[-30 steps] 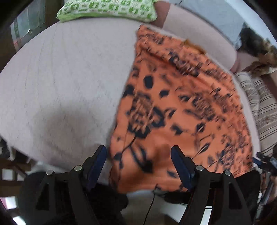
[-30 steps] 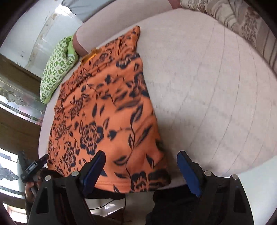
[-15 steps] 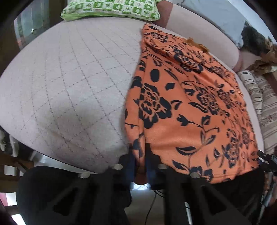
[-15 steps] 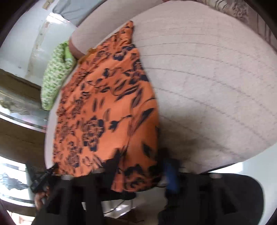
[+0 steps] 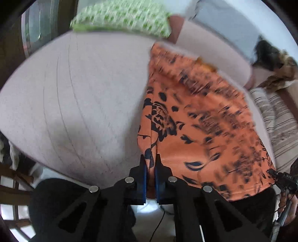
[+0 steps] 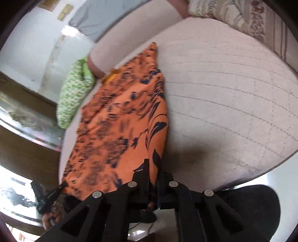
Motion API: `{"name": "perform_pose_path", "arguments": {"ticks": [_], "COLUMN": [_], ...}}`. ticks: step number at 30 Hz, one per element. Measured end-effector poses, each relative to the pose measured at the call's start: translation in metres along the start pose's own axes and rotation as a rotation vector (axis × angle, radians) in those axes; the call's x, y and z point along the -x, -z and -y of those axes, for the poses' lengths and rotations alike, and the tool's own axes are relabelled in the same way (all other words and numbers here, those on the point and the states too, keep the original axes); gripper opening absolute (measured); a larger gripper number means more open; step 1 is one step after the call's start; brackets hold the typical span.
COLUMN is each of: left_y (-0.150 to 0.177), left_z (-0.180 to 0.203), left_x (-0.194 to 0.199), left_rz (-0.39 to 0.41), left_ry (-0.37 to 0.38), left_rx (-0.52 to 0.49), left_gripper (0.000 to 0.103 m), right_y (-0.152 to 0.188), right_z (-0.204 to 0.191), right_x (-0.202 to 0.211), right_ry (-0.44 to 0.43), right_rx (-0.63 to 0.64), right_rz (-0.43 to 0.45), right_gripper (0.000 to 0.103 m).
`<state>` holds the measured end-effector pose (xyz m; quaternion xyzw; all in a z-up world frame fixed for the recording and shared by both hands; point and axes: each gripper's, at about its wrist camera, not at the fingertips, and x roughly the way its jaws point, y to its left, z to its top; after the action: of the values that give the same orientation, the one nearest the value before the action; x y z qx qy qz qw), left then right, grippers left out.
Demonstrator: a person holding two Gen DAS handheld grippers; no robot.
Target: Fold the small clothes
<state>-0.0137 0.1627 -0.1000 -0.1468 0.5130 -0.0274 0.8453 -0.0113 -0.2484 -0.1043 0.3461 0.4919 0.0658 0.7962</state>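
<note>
On bed edge: both grippers' fingers (image 5: pixel 143 173) (image 6: pixel 146 173) pinching orange garment (image 5: pixel 195 130) (image 6: pixel 119 130).

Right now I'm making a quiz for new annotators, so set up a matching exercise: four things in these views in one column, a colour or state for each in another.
Things:
1. orange floral garment
2. pillow
3. left gripper
4. mattress

Colour or state:
A. green and white pattern
B. pale pink, quilted
C. orange with dark flowers, near edge pinched
D. fingers shut on a cloth corner

Pairs: 1-C, 2-A, 3-D, 4-B
</note>
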Motion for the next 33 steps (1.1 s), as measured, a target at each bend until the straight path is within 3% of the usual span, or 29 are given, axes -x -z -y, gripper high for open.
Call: {"name": "perform_pose_path", "arguments": {"ticks": [2, 5, 6, 7, 8, 10, 11, 12, 13, 18, 22, 23, 26, 28, 30, 33], "left_y": [0.002, 0.003, 0.003, 0.003, 0.003, 0.003, 0.003, 0.001, 0.0, -0.008, -0.013, -0.014, -0.04, -0.07, -0.118, -0.191], "left_z": [-0.007, -0.003, 0.0, 0.003, 0.005, 0.005, 0.006, 0.007, 0.008, 0.016, -0.001, -0.002, 0.01, 0.02, 0.031, 0.032], "left_x": [-0.022, -0.015, -0.013, -0.012, -0.015, -0.021, -0.021, -0.022, -0.022, -0.005, -0.031, -0.028, 0.0, 0.019, 0.038, 0.039], "left_rz": [-0.071, -0.035, -0.02, -0.018, -0.025, -0.033, -0.033, -0.041, -0.049, -0.01, -0.131, -0.131, -0.062, 0.008, 0.102, 0.22], "left_ry": [-0.016, -0.015, -0.023, -0.028, -0.037, -0.065, -0.068, -0.062, -0.043, 0.0, 0.01, 0.02, 0.12, 0.194, 0.281, 0.357], "left_rx": [0.028, 0.027, 0.004, -0.013, -0.023, -0.022, -0.027, -0.034, -0.039, -0.073, 0.017, 0.017, 0.004, 0.005, 0.024, 0.099], "left_gripper": [0.008, 0.012, 0.022, 0.032, 0.054, 0.053, 0.033, 0.005, 0.006, 0.006, 0.006, 0.006, 0.006, 0.006, 0.006, 0.01], "right_y": [0.0, -0.001, -0.002, -0.004, -0.005, -0.006, -0.007, -0.008, -0.008, -0.012, -0.016, -0.019, -0.039, -0.073, -0.107, -0.189], "right_z": [0.013, 0.011, 0.01, 0.01, 0.01, 0.011, 0.006, 0.006, 0.007, 0.001, 0.012, 0.014, 0.002, -0.02, -0.041, -0.072], "right_x": [-0.017, -0.014, -0.013, -0.014, -0.014, -0.018, -0.019, -0.02, -0.023, -0.013, -0.025, -0.026, -0.015, -0.002, 0.006, 0.007], "right_ry": [-0.01, 0.016, 0.015, 0.041, 0.045, 0.065, 0.072, 0.064, 0.03, -0.04, -0.067, -0.09, -0.184, -0.271, -0.337, -0.414], "right_rx": [-0.076, -0.058, -0.052, -0.048, -0.036, -0.025, -0.004, 0.004, -0.006, 0.006, -0.043, -0.062, -0.067, -0.034, -0.003, 0.019], "right_rz": [-0.043, -0.019, -0.015, -0.017, -0.003, -0.02, -0.026, -0.034, -0.066, -0.073, -0.121, -0.127, -0.104, -0.043, 0.014, 0.164], "right_gripper": [0.009, 0.018, 0.032, 0.064, 0.076, 0.076, 0.075, 0.061, 0.007, 0.004, 0.004, 0.004, 0.004, 0.004, 0.004, 0.004]}}
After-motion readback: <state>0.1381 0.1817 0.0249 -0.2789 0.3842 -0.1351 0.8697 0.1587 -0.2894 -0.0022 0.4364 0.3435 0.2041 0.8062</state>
